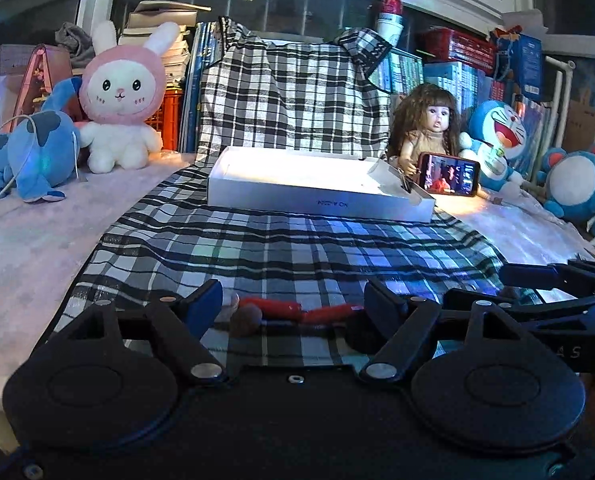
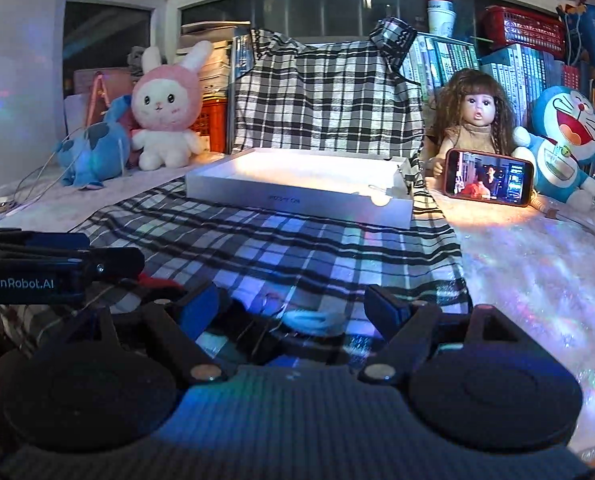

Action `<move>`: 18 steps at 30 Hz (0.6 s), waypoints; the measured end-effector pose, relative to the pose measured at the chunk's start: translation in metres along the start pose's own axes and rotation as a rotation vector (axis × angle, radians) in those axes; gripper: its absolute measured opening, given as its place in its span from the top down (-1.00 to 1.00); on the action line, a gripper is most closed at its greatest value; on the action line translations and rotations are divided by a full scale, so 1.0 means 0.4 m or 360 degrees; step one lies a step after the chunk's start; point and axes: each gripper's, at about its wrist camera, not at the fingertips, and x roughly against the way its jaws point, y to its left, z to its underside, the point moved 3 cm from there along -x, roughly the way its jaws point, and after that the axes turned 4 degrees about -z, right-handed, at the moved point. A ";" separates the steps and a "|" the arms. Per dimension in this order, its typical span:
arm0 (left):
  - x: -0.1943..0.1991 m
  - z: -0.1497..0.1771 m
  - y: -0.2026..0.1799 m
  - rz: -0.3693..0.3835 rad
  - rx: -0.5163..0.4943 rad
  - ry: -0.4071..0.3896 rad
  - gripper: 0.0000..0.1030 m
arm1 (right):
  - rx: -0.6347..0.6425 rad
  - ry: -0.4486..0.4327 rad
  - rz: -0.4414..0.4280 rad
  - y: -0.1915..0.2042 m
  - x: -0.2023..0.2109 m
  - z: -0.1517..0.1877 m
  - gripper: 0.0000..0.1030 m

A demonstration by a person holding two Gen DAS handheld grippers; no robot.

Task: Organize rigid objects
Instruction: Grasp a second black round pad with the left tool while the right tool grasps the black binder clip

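Progress: I judge the task barely started; the white box (image 1: 317, 184) on the far part of the checked cloth (image 1: 289, 248) looks almost empty, with only a small item I cannot identify in its right corner.
Remaining: I still have to pick up the loose items on the near cloth and, I judge, place them in the box.
Left gripper (image 1: 293, 304): I see the jaws standing apart and gripping nothing; a red elongated object (image 1: 297, 310) lies on the cloth between them.
Right gripper (image 2: 293, 308): I see the jaws wide apart and empty; a pale object (image 2: 313, 318) lies between them.
Object appearance: red item is slim, with a brown rounded piece (image 1: 245, 318) at its left end; the pale item is too dim to identify.
Object location: both are near, well apart from the box.
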 end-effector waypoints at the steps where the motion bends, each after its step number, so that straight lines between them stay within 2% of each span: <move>1: 0.005 0.006 -0.004 0.0011 -0.0013 0.0002 -0.34 | 0.0004 0.0001 -0.0007 0.004 0.002 0.004 -0.70; 2: 0.007 0.010 -0.008 0.0022 -0.0021 0.0009 -0.31 | 0.0009 0.0002 -0.0016 0.007 0.003 0.009 -0.69; 5: 0.007 0.024 -0.018 0.0063 -0.0023 0.0043 -0.15 | 0.0037 0.0035 -0.0050 0.018 0.002 0.023 -0.38; 9: -0.005 0.039 -0.027 0.0144 -0.0009 0.0096 0.07 | 0.0068 0.0075 -0.0066 0.027 0.000 0.039 -0.18; 15: -0.019 0.044 -0.054 0.0181 -0.0073 0.0092 0.12 | 0.0040 0.0094 -0.0048 0.019 -0.006 0.047 -0.02; 18: -0.028 0.044 -0.070 0.0192 -0.0108 0.0096 0.14 | 0.0047 0.0096 -0.0034 0.014 -0.007 0.047 -0.01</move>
